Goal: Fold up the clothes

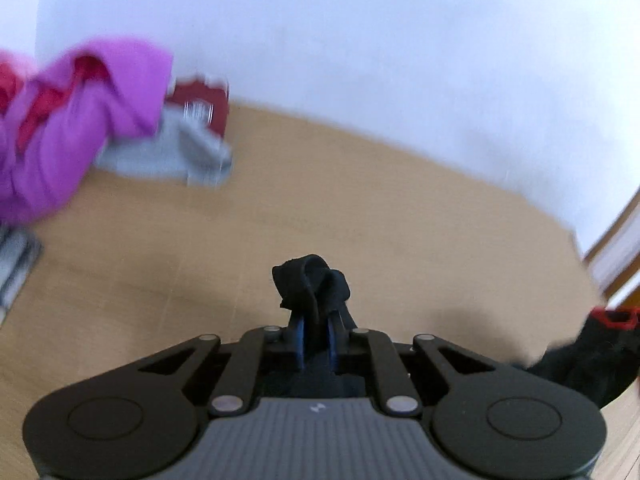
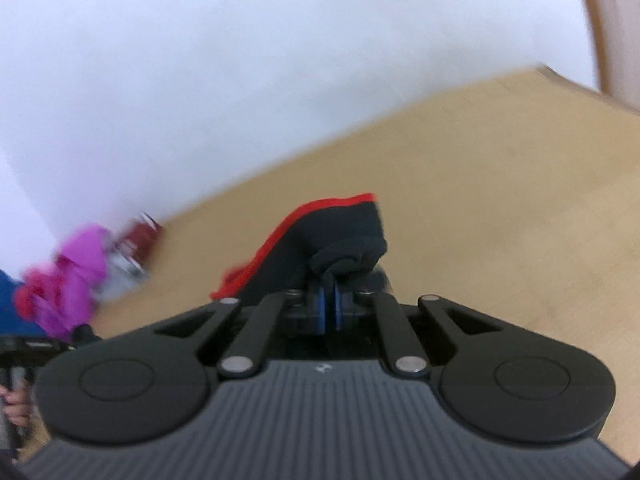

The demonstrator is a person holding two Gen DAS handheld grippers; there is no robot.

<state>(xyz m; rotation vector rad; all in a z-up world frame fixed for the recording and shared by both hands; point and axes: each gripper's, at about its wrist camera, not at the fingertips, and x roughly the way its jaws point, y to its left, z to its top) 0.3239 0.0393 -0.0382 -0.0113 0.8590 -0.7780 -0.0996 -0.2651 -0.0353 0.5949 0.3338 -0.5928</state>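
A black garment with a red edge is held up over the wooden table [image 1: 360, 208]. In the left wrist view my left gripper [image 1: 316, 320] is shut on a bunched black corner [image 1: 312, 284] of it, and more of the garment [image 1: 596, 352] shows at the right edge. In the right wrist view my right gripper [image 2: 329, 300] is shut on another bunch of the black garment [image 2: 340, 240], whose red trim runs down to the left. Both views are blurred.
A pile of purple and red clothes [image 1: 68, 128] lies at the table's far left, with a grey folded piece [image 1: 168, 152] and a dark red one [image 1: 200, 108] beside it. A white wall [image 1: 360, 40] stands behind. A person's hand [image 2: 16, 404] shows at the lower left.
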